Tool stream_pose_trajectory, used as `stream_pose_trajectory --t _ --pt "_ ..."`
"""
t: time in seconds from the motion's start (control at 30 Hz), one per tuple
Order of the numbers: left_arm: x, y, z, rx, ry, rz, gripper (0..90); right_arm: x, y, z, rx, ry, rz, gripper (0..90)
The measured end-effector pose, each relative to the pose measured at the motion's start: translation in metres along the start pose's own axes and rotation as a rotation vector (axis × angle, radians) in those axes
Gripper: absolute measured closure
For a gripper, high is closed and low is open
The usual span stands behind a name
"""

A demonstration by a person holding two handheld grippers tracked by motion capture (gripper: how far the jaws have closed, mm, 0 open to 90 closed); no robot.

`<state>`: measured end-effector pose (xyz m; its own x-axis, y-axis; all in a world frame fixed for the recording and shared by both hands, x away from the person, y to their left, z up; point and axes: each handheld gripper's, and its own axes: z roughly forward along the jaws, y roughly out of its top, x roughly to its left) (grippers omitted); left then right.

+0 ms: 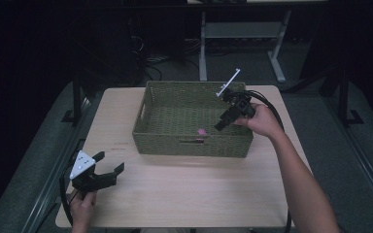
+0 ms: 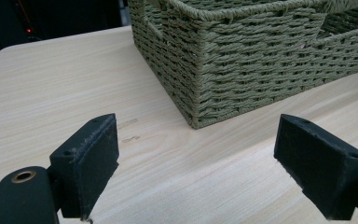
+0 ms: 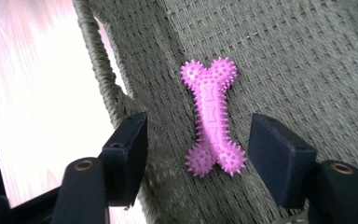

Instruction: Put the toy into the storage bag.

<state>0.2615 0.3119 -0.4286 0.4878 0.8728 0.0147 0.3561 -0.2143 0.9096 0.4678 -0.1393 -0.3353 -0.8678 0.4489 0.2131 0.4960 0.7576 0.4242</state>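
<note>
Right gripper view: right tongs (image 3: 198,154) spread open over pink spiky bone toy (image 3: 212,116) in woven basket (image 3: 307,56); left tongs (image 2: 198,163) open above surface (image 2: 51,93).

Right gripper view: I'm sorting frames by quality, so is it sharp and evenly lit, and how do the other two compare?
Right gripper view: the pink bone toy is sharp, the table at left washes out pinkish white, the weave near the left jaw smears. Left gripper view: evenly lit, the basket crisp. High view: dim, surroundings nearly black, the toy a small blur.
</note>
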Motion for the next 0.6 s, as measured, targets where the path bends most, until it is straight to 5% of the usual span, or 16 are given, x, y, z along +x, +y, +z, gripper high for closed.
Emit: stream_pose_trajectory --t 0.6 --pt "-0.001 0.0 0.0 0.004 0.001 0.002 13.3 0.034 -0.022 -0.034 -0.056 -0.063 -0.037 30.2"
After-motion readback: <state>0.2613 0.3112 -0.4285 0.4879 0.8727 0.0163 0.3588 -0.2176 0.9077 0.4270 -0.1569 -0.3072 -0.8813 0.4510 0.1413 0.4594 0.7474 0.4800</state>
